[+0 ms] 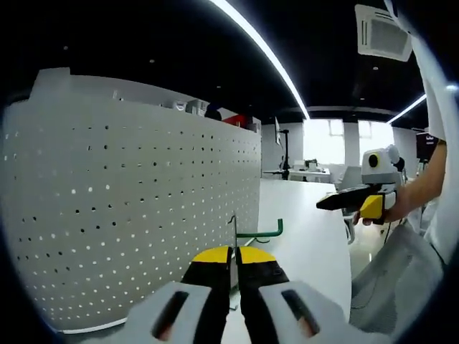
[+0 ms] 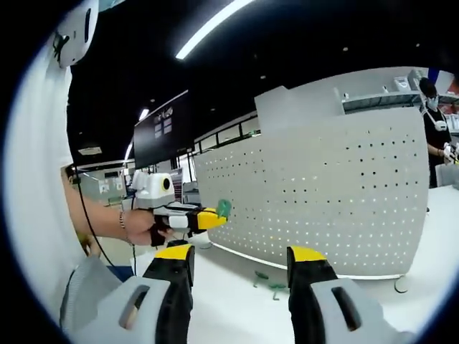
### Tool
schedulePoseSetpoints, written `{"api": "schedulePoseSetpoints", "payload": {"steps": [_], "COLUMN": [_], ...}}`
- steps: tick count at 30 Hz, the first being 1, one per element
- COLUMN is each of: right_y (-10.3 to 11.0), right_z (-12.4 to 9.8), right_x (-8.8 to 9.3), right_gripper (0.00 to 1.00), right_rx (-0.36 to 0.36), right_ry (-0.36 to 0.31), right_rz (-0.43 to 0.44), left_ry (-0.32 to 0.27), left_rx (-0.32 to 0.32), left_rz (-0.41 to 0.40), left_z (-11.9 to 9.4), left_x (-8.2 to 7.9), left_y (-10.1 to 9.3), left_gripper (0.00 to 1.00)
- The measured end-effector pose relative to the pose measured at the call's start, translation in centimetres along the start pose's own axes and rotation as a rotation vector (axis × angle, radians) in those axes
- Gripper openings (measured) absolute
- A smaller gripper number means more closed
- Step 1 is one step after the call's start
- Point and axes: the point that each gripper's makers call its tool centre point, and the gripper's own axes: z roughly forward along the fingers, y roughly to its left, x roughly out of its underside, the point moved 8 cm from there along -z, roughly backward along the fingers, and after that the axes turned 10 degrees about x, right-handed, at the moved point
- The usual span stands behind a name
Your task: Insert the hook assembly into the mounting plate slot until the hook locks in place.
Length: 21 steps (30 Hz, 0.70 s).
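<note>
White pegboard (image 1: 136,208) upright on table (image 1: 308,236); left claw (image 1: 234,252) pinching green hook (image 1: 259,232).

The pegboard panel (image 1: 143,215) looks like matt white perforated sheet metal; the counter (image 1: 308,229) is smooth, faintly glossy white; the hook (image 1: 259,232) has a green coating.

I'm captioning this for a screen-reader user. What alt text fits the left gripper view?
The left tongs, shut on a green hook, point along a white perforated panel standing on a white table. At right, a hand holds the right tongs above the table.
</note>
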Motion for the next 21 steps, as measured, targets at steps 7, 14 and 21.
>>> {"api": "schedulePoseSetpoints", "payload": {"steps": [7,14,21], "right_y": [0.6,1.5,2.5], "right_z": [1.3,2.9,4.6], "right_x": [-0.2,-0.3,-0.4], "right_gripper": [0.5,0.49,0.49], "right_rx": [-0.022,-0.042,-0.086], "right_ry": [-0.012,-0.023,-0.027], "right_rz": [0.014,0.025,0.033], "left_ry": [-0.014,-0.02,-0.017], "left_rx": [-0.003,-0.003,0.005], "left_rz": [-0.004,0.005,0.002], "left_z": [0.1,0.3,0.5], "left_x": [-0.3,-0.6,-0.5], "left_y": [-0.6,-1.0,-1.5], "left_gripper": [0.02,0.02,0.02]}}
